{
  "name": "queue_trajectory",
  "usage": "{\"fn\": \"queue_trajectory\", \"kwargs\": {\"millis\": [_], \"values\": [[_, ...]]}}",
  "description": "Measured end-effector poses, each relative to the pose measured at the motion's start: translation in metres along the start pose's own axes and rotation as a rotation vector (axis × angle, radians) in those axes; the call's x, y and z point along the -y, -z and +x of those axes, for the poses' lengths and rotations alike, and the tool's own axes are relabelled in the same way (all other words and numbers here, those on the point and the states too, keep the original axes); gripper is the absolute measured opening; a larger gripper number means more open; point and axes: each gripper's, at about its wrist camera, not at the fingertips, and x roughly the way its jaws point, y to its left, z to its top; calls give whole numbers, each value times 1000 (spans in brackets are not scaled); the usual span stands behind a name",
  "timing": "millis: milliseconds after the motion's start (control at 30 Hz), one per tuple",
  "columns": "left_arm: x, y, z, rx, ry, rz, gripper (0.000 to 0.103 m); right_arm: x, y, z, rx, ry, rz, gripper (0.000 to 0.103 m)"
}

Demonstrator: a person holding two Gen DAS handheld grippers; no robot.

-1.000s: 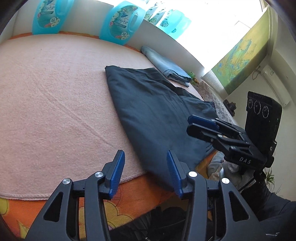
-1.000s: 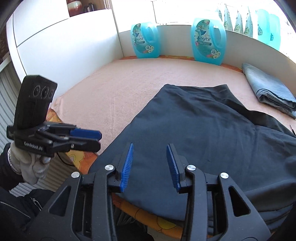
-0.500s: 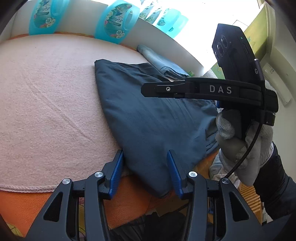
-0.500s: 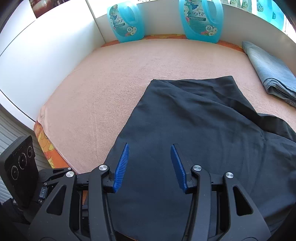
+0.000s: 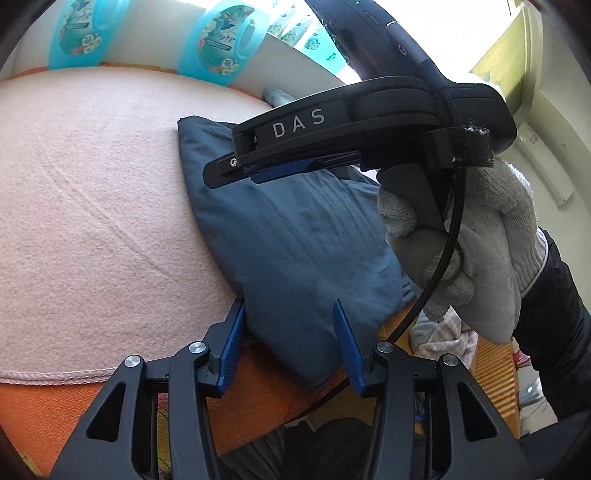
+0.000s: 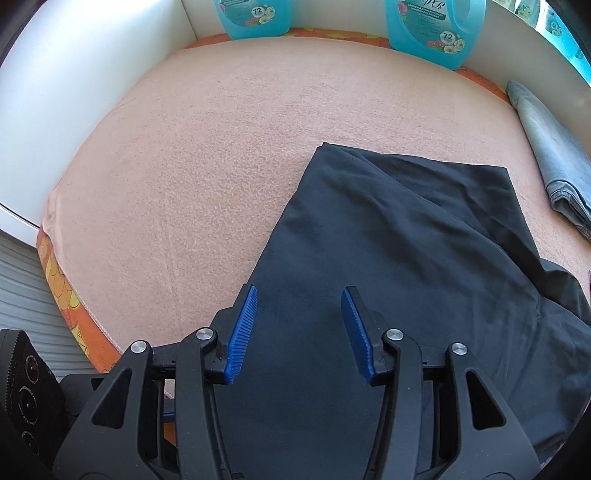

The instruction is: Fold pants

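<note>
Pants (image 5: 295, 236) lie dark on the pink blanket (image 5: 92, 192), their near end draped over its front edge. From my left wrist camera, my left gripper (image 5: 288, 343) has closed in on that hanging corner, fingers spread and empty, while my right gripper (image 5: 236, 168) has swung across overhead. From the right wrist camera, my right gripper (image 6: 299, 332) now hovers over the cloth farther in from the front edge, fingers apart, holding nothing. I judge both are lining up for a first grab.

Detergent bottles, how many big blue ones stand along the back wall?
2: left bottle in the back-left corner, right bottle farther right along the wall. More blue containers at the far right may be cut off.
</note>
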Motion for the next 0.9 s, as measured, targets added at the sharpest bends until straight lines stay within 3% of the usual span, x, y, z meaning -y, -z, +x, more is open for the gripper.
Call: {"fn": "queue_trajectory", "kwargs": {"millis": [200,467,667,733,767,800,900], "values": [[-12,2,-3,15,95,-96,46,-4,-12,10,-75,37,0,50],[-7,6,-5,31,121,-73,43,-35,-16,11,-122,58,-81,50],[4,6,-2,39,136,-18,20,-37,-13,21,-187,138,-105,50],[8,3,-3,44,154,-6,13,-32,-10,19,-181,135,-95,34],[10,2,-3,46,159,2,12,-28,-8,16,-177,117,-84,18],[13,1,-4,47,163,16,12,-24,-7,11,-161,108,-76,10],[23,-5,-6,50,180,45,12,-13,-2,-13,-86,96,-66,5]]}}
